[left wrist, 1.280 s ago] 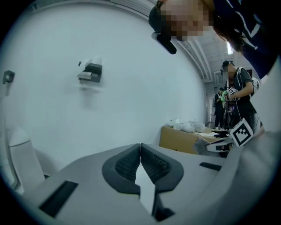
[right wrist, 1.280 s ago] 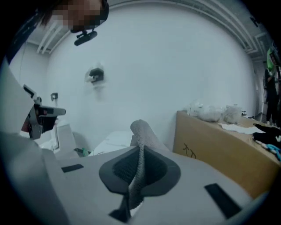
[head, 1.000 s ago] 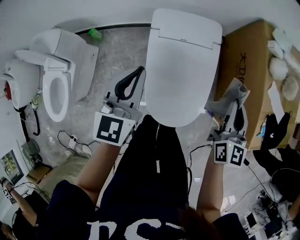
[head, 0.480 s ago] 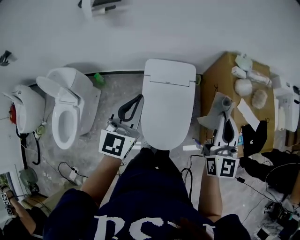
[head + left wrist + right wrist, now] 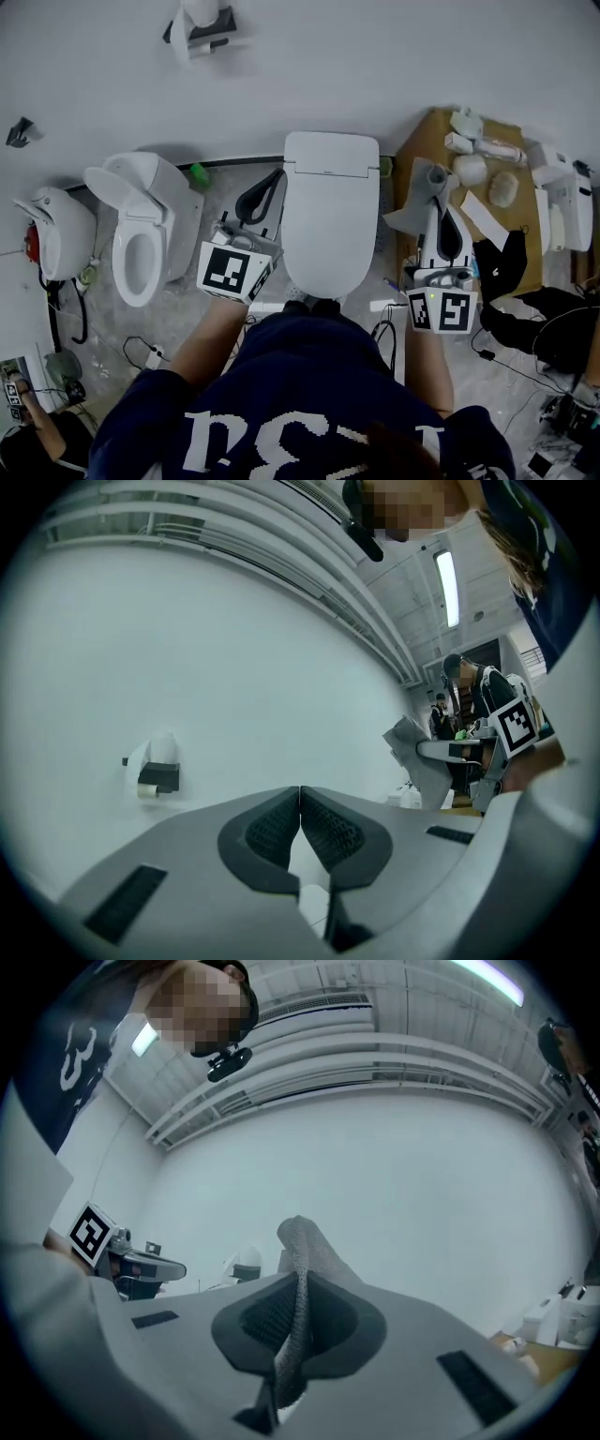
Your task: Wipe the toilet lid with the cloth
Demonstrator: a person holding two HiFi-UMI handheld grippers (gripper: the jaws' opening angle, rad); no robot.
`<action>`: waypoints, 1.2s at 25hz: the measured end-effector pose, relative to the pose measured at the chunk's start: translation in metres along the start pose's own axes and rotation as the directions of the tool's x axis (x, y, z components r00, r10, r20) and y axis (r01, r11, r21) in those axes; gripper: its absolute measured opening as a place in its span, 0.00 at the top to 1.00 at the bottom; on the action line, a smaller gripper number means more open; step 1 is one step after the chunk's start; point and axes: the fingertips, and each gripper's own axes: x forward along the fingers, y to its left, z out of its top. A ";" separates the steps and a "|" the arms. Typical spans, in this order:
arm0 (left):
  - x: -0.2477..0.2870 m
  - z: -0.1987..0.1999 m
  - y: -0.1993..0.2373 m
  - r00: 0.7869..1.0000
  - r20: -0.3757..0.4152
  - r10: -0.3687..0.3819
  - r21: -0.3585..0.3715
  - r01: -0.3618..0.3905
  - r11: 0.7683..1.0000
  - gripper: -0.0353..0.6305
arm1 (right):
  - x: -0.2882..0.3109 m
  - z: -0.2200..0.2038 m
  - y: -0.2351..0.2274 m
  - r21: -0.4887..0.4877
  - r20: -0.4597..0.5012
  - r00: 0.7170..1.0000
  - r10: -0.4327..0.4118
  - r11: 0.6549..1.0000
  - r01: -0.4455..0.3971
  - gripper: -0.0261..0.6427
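My right gripper (image 5: 300,1297) pinched the grey woven cloth (image 5: 413,210); my left gripper (image 5: 300,803) was closed, empty, beside the white closed toilet lid (image 5: 328,220).

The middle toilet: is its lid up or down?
Down: the lid lies flat, covering the whole bowl, while the toilet to its left shows its open seat ring.
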 end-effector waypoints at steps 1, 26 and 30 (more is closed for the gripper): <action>-0.001 0.002 -0.001 1.000 -0.005 0.000 0.009 0.000 1.000 0.91 | 0.000 0.004 0.001 0.003 0.007 1.000 0.006 1.000 -0.006 0.92; -0.008 0.020 -0.010 0.999 0.030 0.027 0.027 -0.028 0.999 0.91 | 0.010 0.022 0.010 -0.023 -0.016 0.995 0.101 0.995 -0.101 0.93; -0.008 0.018 -0.009 0.999 0.021 0.025 0.031 -0.026 0.999 0.91 | 0.012 0.022 0.010 -0.027 -0.018 0.995 0.103 0.994 -0.103 0.93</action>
